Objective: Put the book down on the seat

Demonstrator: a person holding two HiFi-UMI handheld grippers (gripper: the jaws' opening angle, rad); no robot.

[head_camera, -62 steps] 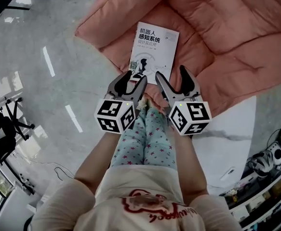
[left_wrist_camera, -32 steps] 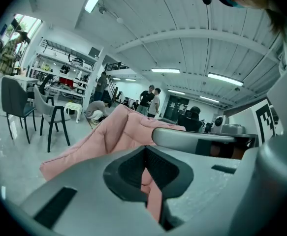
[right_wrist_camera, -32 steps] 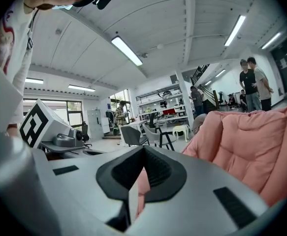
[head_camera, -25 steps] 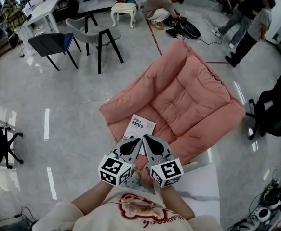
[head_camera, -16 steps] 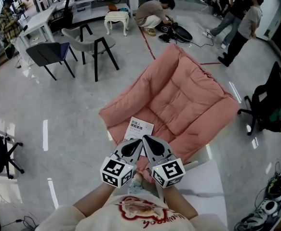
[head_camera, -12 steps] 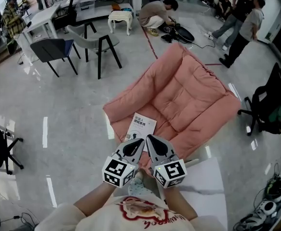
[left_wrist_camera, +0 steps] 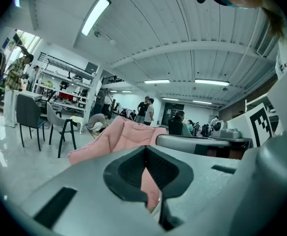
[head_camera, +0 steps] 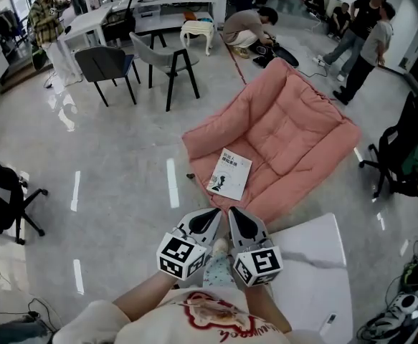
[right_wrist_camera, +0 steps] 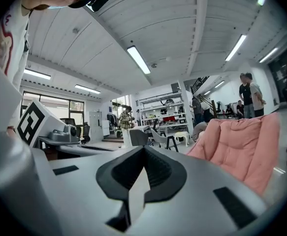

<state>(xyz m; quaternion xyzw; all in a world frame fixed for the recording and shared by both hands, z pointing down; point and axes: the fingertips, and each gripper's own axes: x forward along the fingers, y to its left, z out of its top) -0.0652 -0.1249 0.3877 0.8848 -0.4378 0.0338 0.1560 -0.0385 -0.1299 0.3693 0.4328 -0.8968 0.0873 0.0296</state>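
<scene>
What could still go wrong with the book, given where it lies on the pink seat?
1. The book lies close to the front edge of the soft pink seat. If the cushion sags or gets bumped, the book may slide off onto the floor.
2. The left gripper and the right gripper are both shut, empty and clear of the book, so neither could catch it quickly.

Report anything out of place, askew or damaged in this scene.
Nothing looks spilled or damaged. The book lies flat on the pink seat, but it sits close to the front edge and is turned slightly askew to the cushion's seams.
</scene>
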